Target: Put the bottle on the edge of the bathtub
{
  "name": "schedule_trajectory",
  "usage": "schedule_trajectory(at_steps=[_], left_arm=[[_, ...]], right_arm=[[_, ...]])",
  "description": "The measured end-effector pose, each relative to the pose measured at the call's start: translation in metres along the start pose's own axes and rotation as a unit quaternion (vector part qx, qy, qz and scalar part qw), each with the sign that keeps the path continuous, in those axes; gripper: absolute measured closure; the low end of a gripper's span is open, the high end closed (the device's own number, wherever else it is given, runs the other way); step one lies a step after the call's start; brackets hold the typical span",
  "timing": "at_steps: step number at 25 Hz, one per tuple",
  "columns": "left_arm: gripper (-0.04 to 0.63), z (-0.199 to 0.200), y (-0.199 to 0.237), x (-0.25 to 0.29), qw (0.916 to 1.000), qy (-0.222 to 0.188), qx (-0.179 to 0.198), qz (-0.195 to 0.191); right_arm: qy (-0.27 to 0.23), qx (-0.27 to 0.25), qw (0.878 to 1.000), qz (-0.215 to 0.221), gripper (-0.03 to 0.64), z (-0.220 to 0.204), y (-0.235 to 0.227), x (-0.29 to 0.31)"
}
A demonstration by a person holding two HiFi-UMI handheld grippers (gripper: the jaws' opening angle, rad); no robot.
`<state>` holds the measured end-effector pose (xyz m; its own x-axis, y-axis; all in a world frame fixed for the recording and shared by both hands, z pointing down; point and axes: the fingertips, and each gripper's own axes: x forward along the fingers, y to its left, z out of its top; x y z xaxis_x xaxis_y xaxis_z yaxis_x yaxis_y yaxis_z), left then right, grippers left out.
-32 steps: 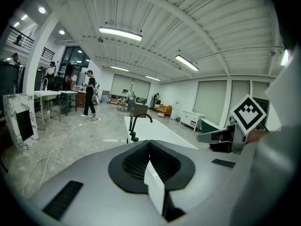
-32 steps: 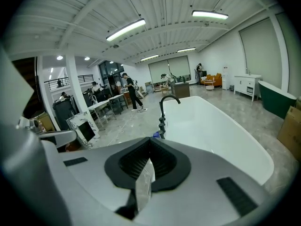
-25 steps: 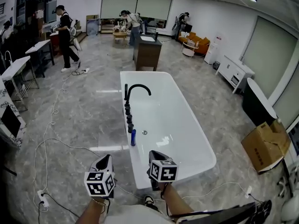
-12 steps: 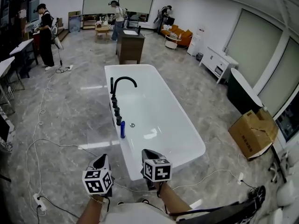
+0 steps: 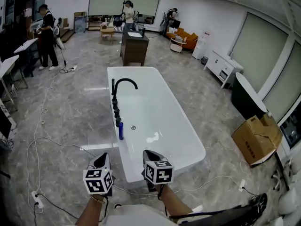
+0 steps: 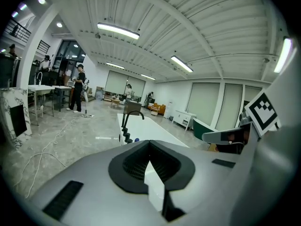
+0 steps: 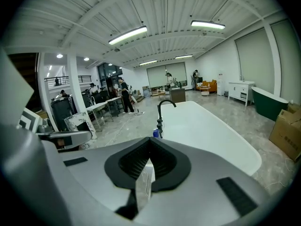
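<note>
Ahead, the blue bottle [image 5: 121, 131] stood upright on the left rim of the white bathtub [image 5: 184, 157], its long axis vertical and its base on the flat edge. It was just past the near end of a row of black knobs [image 5: 115, 111] that ran along that same rim toward the curved black faucet [image 5: 123, 83]. The bottle was too small in the frame to make out its cap or label. Both tools were well apart from it, held side by side low in the head view and short of the tub's near end. The left gripper [image 5: 102, 157] pointed forward beside the tub's left corner with its jaws pressed together and nothing between them; its own view [image 6: 149, 147] showed the pads meeting, with the bottle [image 6: 136, 139] tiny beyond them at the foot of the faucet. The right gripper [image 5: 147, 153] sat over the tub's near rim, likewise closed on nothing, and from its own view [image 7: 150, 144] the bottle [image 7: 155, 133] appeared just below the row of knobs, with the tub's rim stretching away to the right. A dark cabinet [image 5: 134, 51] stood beyond the tub's far end, and a cardboard box [image 5: 256, 138] lay on the floor off to the right.
</note>
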<state>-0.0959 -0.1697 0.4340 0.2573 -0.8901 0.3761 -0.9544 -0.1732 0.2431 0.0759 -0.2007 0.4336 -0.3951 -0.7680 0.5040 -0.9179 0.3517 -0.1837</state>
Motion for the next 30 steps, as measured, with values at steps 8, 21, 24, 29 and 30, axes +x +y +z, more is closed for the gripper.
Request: schedule_trajectory(at_steps=[8,21,24,29,30], left_arm=[[0.578,0.004,-0.034,-0.001,0.9994,0.002,0.027,0.019],[0.578,-0.010,-0.050,0.002,0.9986,0.011,0.020,0.048],[0.578,-0.008,-0.042,0.000,0.9983,0.011,0.022,0.053],[0.578,-0.007,-0.032,-0.002,0.9981,0.012,0.021,0.057],[0.578,-0.008,-0.030,-0.002,0.9981,0.012,0.020,0.058]], right_arm=[[-0.015,0.020,1.000,0.018,0.592,0.008,-0.031,-0.009],[-0.002,0.007,1.000,0.023,0.592,-0.002,-0.059,-0.015],[-0.003,-0.007,1.000,0.020,0.592,0.002,-0.054,-0.011],[0.001,-0.005,1.000,0.017,0.592,0.000,-0.048,-0.007],[0.002,-0.006,1.000,0.017,0.592,-0.001,-0.047,-0.006]])
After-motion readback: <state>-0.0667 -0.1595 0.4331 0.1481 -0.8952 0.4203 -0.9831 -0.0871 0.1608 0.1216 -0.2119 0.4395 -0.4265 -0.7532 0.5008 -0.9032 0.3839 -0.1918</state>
